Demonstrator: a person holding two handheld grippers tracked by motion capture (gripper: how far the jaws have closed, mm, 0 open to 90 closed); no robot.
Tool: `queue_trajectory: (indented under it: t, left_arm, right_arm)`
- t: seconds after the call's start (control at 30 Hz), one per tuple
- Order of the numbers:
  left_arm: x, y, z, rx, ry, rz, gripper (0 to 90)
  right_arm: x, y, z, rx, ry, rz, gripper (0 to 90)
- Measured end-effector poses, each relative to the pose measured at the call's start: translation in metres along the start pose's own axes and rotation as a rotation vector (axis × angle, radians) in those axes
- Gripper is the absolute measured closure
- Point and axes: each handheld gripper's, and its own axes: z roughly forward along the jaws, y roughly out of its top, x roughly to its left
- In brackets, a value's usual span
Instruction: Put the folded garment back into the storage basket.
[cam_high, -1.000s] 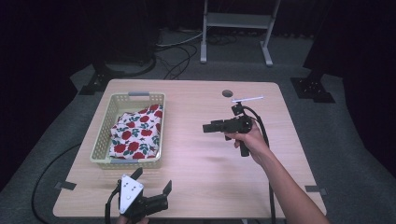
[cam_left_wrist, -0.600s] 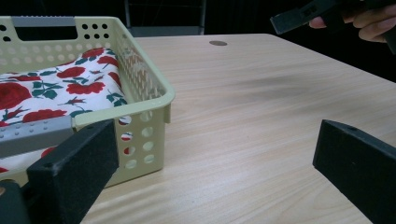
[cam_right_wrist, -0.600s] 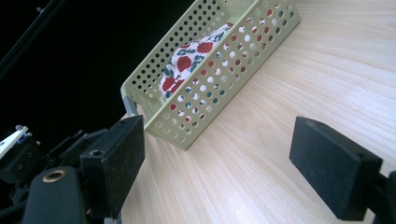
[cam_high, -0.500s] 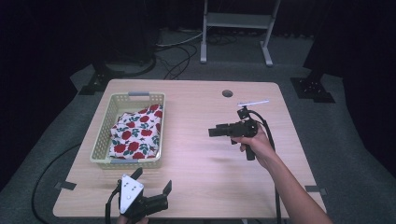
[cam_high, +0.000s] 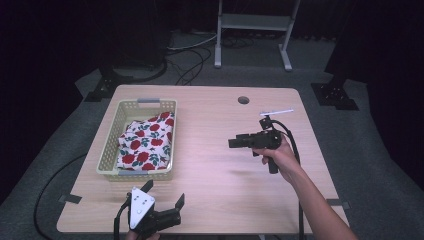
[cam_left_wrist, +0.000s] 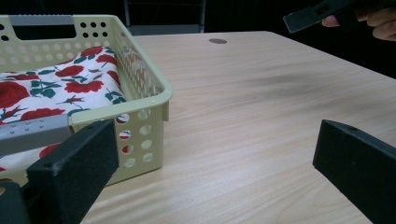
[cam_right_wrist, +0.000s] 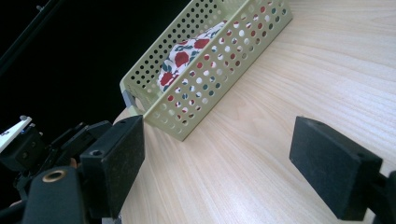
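A pale yellow perforated basket (cam_high: 111, 150) stands on the left half of the wooden table, holding a folded white cloth with red roses (cam_high: 147, 142). My left gripper (cam_high: 164, 192) rests at the table's near edge, just in front of the basket, open and holding nothing. In the left gripper view the basket's corner (cam_left_wrist: 144, 100) and the cloth (cam_left_wrist: 56, 84) lie just beyond the open left gripper (cam_left_wrist: 215, 158). A hand holds my right gripper (cam_high: 234, 143) above the table's right half, pointing left toward the basket. In the right gripper view, bare table shows between the open right gripper (cam_right_wrist: 222, 163)'s jaws, with the basket (cam_right_wrist: 210, 70) farther off.
A round cable hole (cam_high: 243, 100) sits near the table's far edge. A metal stand (cam_high: 252, 30) and cables lie on the floor beyond the table. Bare wood spans the middle, between the basket and the right hand. The left gripper (cam_right_wrist: 28, 140) appears at the left of the right gripper view.
The right gripper has drifted a little to the right and toward the near side, away from the basket. The left gripper has stayed put.
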Motion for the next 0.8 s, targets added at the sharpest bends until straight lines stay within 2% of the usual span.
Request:
queue_trajectory:
  t: [0.3, 0.33, 0.8]
  left_arm:
    - [0.000, 0.000, 0.000, 0.002, -0.001, 0.001, 0.0]
    - [0.000, 0.000, 0.001, 0.004, -0.002, 0.002, 0.0]
    - [0.000, -0.001, 0.002, 0.011, 0.002, 0.007, 0.0]
  right_arm:
    - [-0.002, -0.005, -0.005, 0.002, -0.006, -0.002, 17.4]
    - [-0.002, -0.008, -0.007, -0.013, 0.003, 0.001, 17.4]
    - [-0.006, -0.030, -0.019, -0.025, 0.024, 0.030, 17.4]
